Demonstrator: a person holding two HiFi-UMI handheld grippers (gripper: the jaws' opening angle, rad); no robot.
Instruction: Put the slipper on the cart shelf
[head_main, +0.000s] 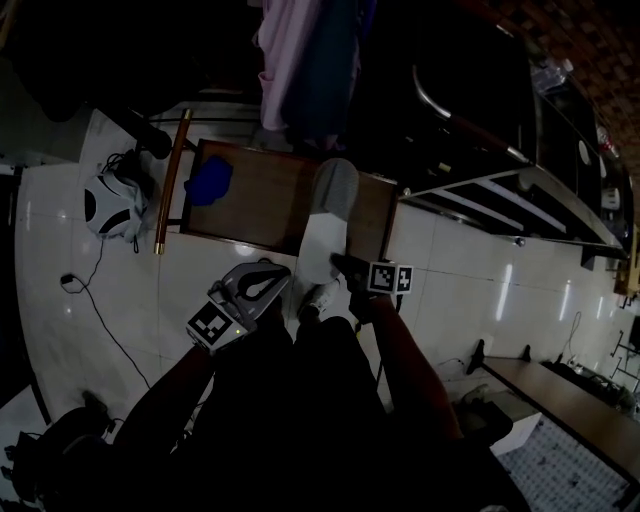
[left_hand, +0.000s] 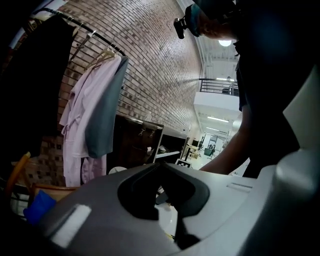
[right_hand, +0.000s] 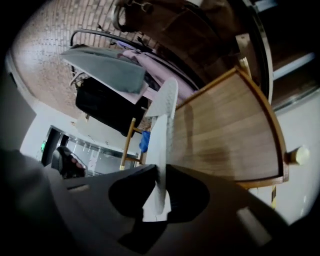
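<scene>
Holding the slipper (head_main: 330, 215) by its heel end, our right gripper (head_main: 345, 268) has its jaws clenched on the thin sole. The toe reaches out over the right part of the cart shelf (head_main: 260, 205), and seems not to rest on it. We judge the slipper light and floppy, likely to droop from a heel grip; a hold nearer mid-sole would steady it. Our left gripper (head_main: 262, 278) hangs just short of the shelf, jaws closed on nothing. A blue cloth (head_main: 208, 180) lies at the shelf's left end. We can read no brand or writing anywhere.
</scene>
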